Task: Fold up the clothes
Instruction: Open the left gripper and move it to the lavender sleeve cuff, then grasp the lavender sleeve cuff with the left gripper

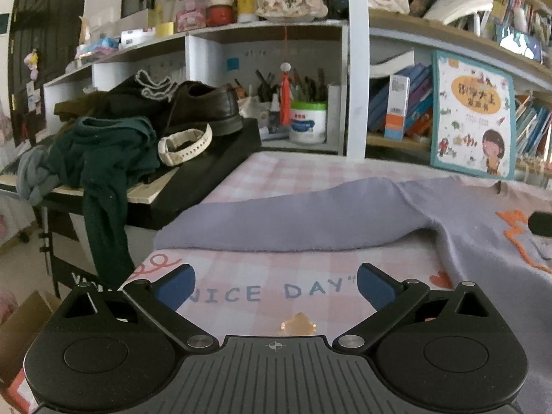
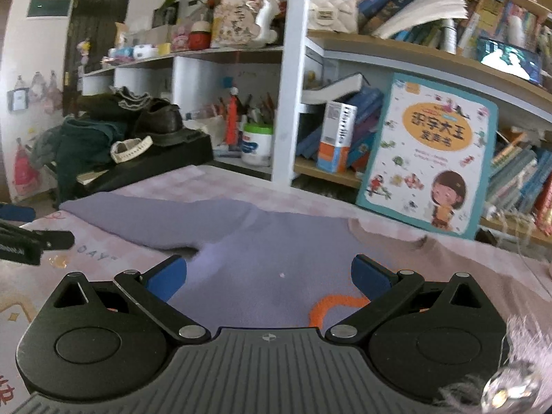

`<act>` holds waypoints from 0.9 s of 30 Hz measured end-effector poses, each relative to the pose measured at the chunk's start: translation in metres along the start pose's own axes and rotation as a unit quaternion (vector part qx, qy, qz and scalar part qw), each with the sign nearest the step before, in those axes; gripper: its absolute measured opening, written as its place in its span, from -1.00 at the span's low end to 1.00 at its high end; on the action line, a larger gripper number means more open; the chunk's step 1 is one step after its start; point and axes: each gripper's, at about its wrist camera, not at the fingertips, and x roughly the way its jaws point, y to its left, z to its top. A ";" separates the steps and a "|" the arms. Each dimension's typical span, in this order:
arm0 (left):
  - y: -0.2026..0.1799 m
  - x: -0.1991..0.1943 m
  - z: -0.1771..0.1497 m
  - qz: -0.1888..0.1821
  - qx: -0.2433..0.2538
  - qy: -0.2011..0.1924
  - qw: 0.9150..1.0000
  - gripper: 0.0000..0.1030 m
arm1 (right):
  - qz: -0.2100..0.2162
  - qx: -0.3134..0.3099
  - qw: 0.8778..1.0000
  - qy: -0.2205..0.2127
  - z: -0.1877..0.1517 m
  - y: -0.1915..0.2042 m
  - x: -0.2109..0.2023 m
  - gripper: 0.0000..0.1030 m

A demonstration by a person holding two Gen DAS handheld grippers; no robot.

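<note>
Both grippers, left gripper (image 1: 276,284) and right gripper (image 2: 268,276), gape wide, holding nothing; lilac sweater (image 2: 262,241) lies spread across mid-frame, sleeve (image 1: 276,220) outstretched, apparently no fold made yet

The pink check cloth (image 1: 262,179) on the table has blue letters that say "NICE DAY" (image 1: 279,291). From the right wrist view only "DAY" (image 2: 92,252) shows, upside down. The kids' book (image 2: 427,158) by the shelf has big Chinese words in an orange circle, "识字大王" (image 2: 436,125). Other labels are too blurry to read
</note>
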 end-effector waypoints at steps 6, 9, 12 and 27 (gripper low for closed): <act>-0.005 0.007 0.008 0.017 0.006 0.010 1.000 0.98 | 0.019 0.007 0.999 0.031 -0.003 -0.006 0.018 0.99; -0.003 0.009 0.015 0.030 -0.003 0.009 1.000 0.98 | 0.030 0.002 0.998 0.049 -0.010 -0.004 0.022 0.99; 0.001 0.011 0.020 0.038 -0.014 0.010 0.999 0.98 | 0.035 -0.013 0.997 0.069 -0.019 0.000 0.025 0.99; 0.028 0.032 0.021 0.048 -0.075 0.036 0.995 0.95 | 0.043 -0.019 0.997 0.062 -0.029 0.005 0.016 0.99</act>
